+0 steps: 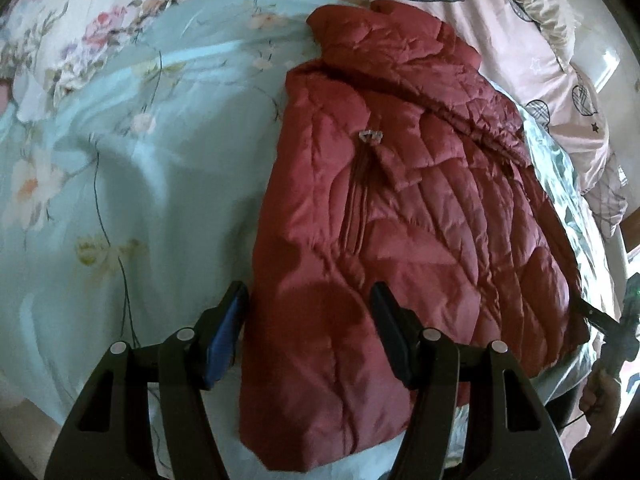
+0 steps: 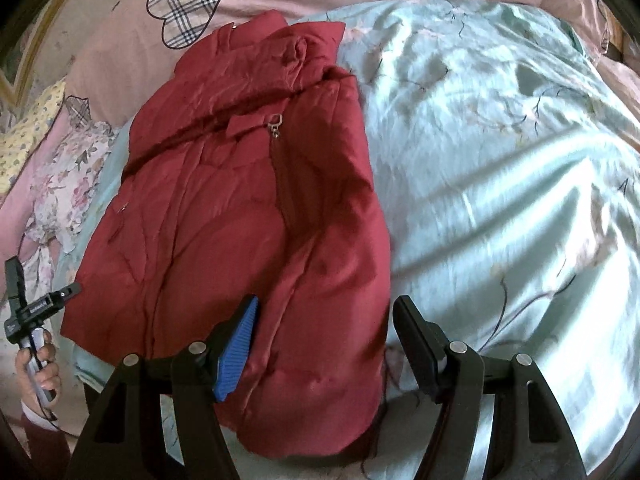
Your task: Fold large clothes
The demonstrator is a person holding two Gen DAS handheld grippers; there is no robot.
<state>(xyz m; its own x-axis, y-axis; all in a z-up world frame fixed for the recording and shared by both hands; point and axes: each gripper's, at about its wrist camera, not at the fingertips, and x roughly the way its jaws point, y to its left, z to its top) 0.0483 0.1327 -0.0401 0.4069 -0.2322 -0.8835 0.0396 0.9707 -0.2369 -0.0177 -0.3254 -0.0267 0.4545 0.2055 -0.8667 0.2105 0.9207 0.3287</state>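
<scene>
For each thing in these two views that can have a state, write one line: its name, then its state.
Red padded jacket: lying flat on the quilt, already folded narrow, zip closed.
Zip pull: up near the collar.
Light blue floral quilt: spread out, wrinkled, under the jacket.
Left gripper: open, above the jacket's near hem, holding nothing.
Right gripper: open, above the jacket's near edge, holding nothing.
</scene>
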